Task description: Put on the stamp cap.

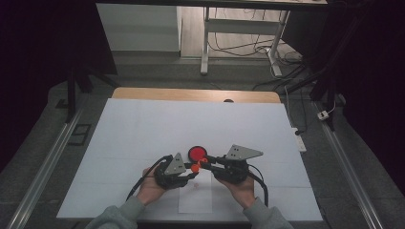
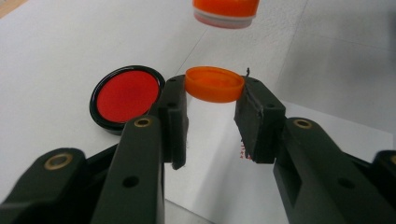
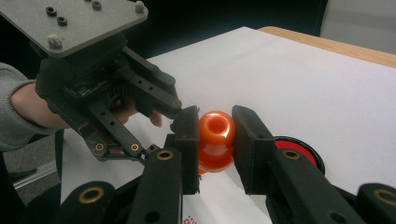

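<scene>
I have the left tool (image 2: 212, 109) clamped on a small orange plastic cap (image 2: 214, 84), its pads pressing the cap's rim from both sides, open side down. The right tool (image 3: 215, 140) is clamped on a small orange plastic stamp body (image 3: 215, 137), gripped around its rounded waist. In the high view both tools meet over the white tabletop (image 1: 143, 129), just in front of a round black-rimmed red ink pad (image 1: 197, 153).

I judge the step in hand to be fitting cap and stamp body together. To do it well I would keep both grips firm, line the cap's opening squarely with the end of the stamp body, and bring them together along one straight axis, slowly, so that the cap does not cock on its rim or slip out of the pads.

From the left tool's camera the stamp body hangs above and beyond the cap, apart from it. The ink pad lies flat just to the left of that tool's jaws.
</scene>
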Tool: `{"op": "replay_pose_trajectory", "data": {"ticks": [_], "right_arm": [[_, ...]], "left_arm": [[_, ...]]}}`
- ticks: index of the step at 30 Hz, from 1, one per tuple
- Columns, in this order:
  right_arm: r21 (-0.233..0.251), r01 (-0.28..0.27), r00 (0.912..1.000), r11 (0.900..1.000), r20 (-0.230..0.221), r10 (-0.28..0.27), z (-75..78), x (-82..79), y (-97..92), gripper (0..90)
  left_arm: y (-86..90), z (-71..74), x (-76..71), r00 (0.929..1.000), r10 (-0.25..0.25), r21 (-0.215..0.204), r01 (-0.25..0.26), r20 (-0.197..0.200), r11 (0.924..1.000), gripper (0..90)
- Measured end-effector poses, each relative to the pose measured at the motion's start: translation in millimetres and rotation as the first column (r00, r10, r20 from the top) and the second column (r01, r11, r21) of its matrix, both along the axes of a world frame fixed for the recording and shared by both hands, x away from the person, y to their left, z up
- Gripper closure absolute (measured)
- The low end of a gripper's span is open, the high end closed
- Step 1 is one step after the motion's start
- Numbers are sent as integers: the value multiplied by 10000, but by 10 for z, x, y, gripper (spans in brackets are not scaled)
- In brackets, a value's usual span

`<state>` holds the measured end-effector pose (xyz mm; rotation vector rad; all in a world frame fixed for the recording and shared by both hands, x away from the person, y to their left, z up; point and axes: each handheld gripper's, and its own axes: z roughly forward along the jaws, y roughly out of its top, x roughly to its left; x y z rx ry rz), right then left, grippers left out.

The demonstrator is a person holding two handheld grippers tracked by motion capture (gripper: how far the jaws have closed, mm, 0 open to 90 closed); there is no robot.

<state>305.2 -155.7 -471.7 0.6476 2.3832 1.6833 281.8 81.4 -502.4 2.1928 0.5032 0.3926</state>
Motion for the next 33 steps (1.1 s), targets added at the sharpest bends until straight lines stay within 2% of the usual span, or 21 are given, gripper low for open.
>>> {"op": "replay_pose_trajectory", "data": {"ticks": [33], "right_arm": [[-187, -166, 9998, 9997, -141, 163, -74, -14, 60, 716]], "left_arm": [[-62, 23, -14, 9998, -108, -202, 111, 167, 9997, 641]]}}
